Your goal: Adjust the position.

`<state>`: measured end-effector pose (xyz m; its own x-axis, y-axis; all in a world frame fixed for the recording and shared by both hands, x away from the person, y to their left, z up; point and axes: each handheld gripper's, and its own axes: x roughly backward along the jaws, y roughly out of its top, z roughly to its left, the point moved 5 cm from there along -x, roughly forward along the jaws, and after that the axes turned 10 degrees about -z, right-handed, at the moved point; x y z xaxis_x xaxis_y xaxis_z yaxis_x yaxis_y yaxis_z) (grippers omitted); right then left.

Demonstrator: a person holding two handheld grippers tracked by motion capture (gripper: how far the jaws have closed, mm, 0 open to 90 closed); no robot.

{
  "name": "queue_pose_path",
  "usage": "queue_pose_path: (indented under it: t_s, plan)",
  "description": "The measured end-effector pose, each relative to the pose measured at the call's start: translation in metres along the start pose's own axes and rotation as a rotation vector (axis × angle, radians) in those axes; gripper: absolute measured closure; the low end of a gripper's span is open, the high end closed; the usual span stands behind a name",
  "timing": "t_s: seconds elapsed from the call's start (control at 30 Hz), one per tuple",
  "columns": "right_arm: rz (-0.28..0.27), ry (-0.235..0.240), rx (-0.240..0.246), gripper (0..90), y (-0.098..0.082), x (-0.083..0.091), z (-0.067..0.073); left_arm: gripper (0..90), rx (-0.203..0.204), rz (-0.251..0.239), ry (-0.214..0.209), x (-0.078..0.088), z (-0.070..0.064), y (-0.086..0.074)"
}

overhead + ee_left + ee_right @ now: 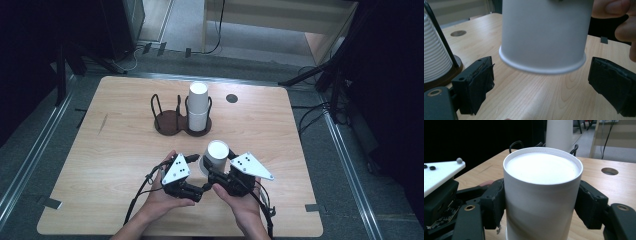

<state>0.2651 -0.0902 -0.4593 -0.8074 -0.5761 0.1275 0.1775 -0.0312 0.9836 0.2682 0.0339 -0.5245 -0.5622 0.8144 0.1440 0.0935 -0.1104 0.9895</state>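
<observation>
The right gripper (218,176) has its jaws pressed against both sides of an upturned white paper cup (541,195), which it holds over the near middle of the desk (125,150). In the left gripper view the cup's rolled rim hangs clear above the wood, so the cup is lifted, base uppermost. The left gripper (541,85) stands just beside it with its jaws spread wide, one on each side of the rim and below it, touching nothing.

The cup looks light and thin-walled, and is judged easy to crush or dent if squeezed hard. Its smooth wall tapers toward the base, so a loose hold could let it slide. The stiffest places are likely the rolled rim and the closed base; the wall in between probably gives most. A gentle pinch across the wall near either end seems the safest hold, and the right jaws already sit on the wall a little below the base.

Farther off, a dark two-ring cup holder (181,120) stands near the far middle of the desk. Its right ring carries a stack of white cups (198,104), upside down; how many are nested there cannot be told. Its left ring is empty.

By count: one cup in the jaws, one stack, one holder with two rings, two grippers, two hands.
</observation>
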Motion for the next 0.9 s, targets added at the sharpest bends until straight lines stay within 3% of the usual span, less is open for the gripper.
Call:
queue_pose_path:
  t_s: [0.13,0.33,0.9]
  plan:
    - [0.001,0.006,-0.012,31.2,0.000,0.000,0.003,15.0,-0.015,-0.017,0.007,0.001,0.000,0.001]
    - [-0.001,0.000,-0.029,30.4,0.000,0.001,0.001,18.0,-0.038,-0.009,0.026,0.000,-0.002,0.000]
    - [0.029,-0.023,-0.057,20.9,-0.010,-0.004,0.000,23.5,-0.032,-0.044,0.052,0.000,-0.003,0.004]
